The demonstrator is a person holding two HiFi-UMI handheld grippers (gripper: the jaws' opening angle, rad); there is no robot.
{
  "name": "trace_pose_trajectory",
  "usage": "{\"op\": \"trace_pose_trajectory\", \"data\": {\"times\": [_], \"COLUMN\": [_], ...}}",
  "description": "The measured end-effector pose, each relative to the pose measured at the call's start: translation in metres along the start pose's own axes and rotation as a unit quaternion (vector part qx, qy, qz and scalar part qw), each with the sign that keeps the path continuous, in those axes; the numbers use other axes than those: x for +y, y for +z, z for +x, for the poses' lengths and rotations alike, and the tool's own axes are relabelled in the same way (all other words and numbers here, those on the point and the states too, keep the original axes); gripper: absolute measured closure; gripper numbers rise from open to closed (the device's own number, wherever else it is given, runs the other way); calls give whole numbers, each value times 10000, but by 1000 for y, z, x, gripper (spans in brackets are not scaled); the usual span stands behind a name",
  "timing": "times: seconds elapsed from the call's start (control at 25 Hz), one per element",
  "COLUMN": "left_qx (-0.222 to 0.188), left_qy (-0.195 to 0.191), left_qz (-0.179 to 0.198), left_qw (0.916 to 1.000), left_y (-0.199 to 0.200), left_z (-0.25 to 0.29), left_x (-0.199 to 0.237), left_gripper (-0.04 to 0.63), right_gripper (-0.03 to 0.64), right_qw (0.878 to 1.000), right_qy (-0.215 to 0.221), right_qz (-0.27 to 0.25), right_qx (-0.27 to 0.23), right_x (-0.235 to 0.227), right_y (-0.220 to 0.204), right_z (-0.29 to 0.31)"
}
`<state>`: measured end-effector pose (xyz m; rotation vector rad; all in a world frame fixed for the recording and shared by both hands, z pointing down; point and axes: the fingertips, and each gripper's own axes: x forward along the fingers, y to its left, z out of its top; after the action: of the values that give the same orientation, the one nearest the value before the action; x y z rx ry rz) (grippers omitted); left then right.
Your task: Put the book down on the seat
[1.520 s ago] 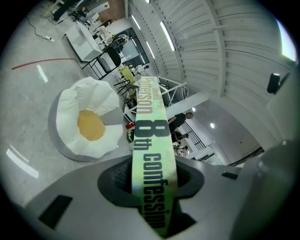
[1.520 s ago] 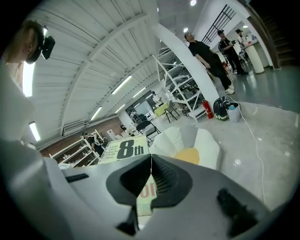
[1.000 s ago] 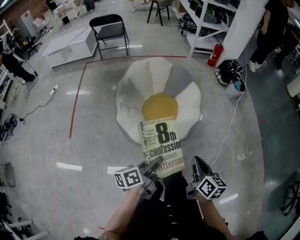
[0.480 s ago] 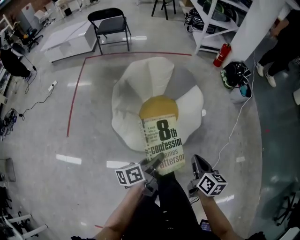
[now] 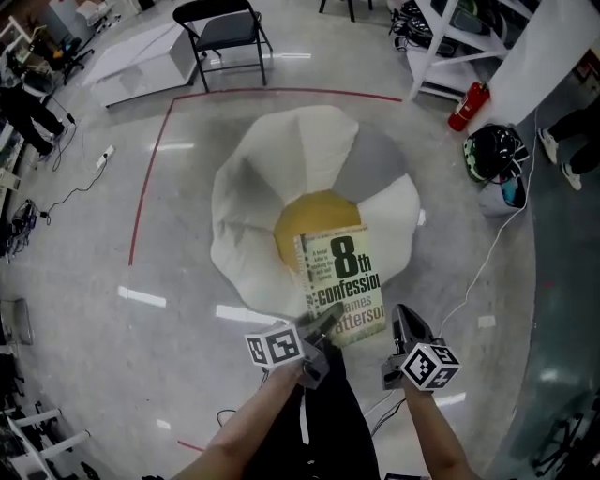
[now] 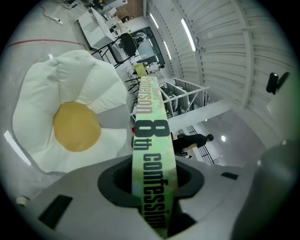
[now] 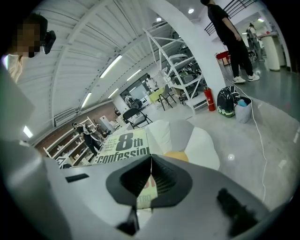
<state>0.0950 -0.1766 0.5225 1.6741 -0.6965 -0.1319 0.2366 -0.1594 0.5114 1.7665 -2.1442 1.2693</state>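
The book (image 5: 345, 286), a pale green paperback with "8th confession" on its cover, is held up over the near edge of the seat (image 5: 309, 155). The seat is a floor cushion shaped like a fried egg, with white and grey lobes and a yellow centre (image 5: 314, 217). My left gripper (image 5: 317, 339) is shut on the book's lower left corner. In the left gripper view the book's spine (image 6: 152, 140) runs between the jaws of my left gripper (image 6: 151, 180), with the seat (image 6: 70, 93) below and to the left. My right gripper (image 5: 405, 326) is shut and holds nothing, just right of the book (image 7: 123, 146).
A red tape line (image 5: 150, 178) on the floor borders the seat at the left and back. Behind it stand a black folding chair (image 5: 220, 28) and a low white cabinet (image 5: 131, 61). At the right are a fire extinguisher (image 5: 469, 105), a helmet (image 5: 495, 150) and a white cable (image 5: 478, 272).
The seat has come closer and lower in the head view, and the book's top now overlaps the yellow centre. Both grippers keep their states.
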Motion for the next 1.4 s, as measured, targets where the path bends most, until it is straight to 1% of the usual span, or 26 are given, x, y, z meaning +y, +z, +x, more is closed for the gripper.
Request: {"op": "trace_pose_trajectory", "data": {"times": [0.12,0.24,0.44,0.6,0.72,0.88,0.96,1.16,1.32,1.4], "left_qx": [15,28,-141,-189,-368,-545,-635,-811,-1055,-1058], "left_qy": [-81,-60,-116,-113,-154,-38,-25,-254,-408,-372], "left_qz": [-118,-227,-514,-654,-844,-972,-966,-1114,-1285,-1259], "left_qw": [9999,9997,9985,9976,9956,9938,9933,9901,9852,9857], "left_y": [4,6,1,-10,-13,-24,-27,-35,-44,-52], "left_z": [28,55,98,131,152,178,190,219,226,229], "left_x": [23,59,133,200,244,296,316,355,393,408], "left_gripper": [440,440,440,440,440,440,440,440,439,439], "right_gripper": [604,604,604,604,604,604,604,604,604,604], "right_qw": [9999,9993,9974,9937,9921,9918,9922,9909,9895,9887], "right_qy": [-97,-291,-554,-794,-871,-890,-860,-904,-943,-990], "right_qz": [-114,-145,164,560,682,724,690,658,615,611], "right_qx": [-29,-169,-434,-562,-595,-570,-577,-756,-910,-944], "right_x": [-28,-56,-107,-149,-171,-197,-209,-242,-256,-263], "right_y": [3,4,-10,-43,-70,-100,-113,-129,-145,-156], "right_z": [33,67,115,148,173,201,215,251,268,273]}}
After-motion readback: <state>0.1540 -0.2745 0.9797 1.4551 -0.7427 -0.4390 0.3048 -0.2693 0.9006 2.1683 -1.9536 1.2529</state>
